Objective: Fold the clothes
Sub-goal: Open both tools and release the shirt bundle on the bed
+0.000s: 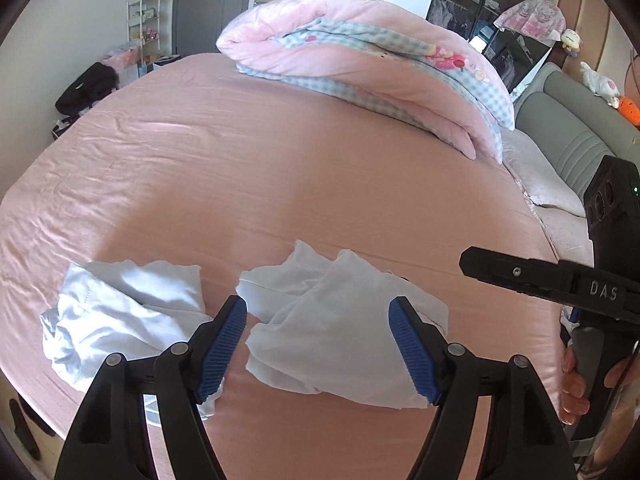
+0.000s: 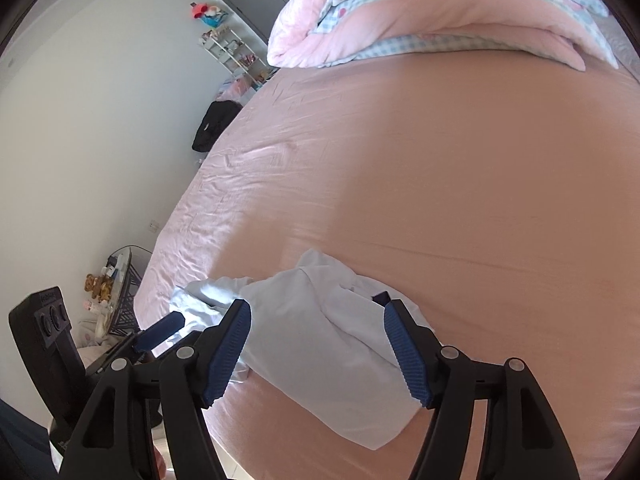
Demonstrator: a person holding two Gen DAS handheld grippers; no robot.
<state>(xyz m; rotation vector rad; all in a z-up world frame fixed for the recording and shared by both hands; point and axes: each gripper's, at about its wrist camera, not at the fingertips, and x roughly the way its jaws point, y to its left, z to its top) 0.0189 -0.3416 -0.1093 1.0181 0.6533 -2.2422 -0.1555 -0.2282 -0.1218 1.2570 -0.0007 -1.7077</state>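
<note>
Both grippers free, clothes loose on bed

Left hand-held gripper [image 1: 318, 344] and right hand-held gripper [image 2: 318, 350] hover wide, holding nothing. Two pale garments, one [image 1: 128, 312] crumpled beside the other [image 1: 336, 320], lie near the pink bed's [image 1: 280, 160] front edge, likely dropped to regrasp

Both views look steeply down along their own fingers from close above the near edge of the pink bed [image 1: 280, 184]. The left wrist view faces the folded quilt [image 1: 360, 68] and headboard side; the right wrist view seems rolled, toward the wall. Both share the white garment [image 2: 320, 340].
</note>
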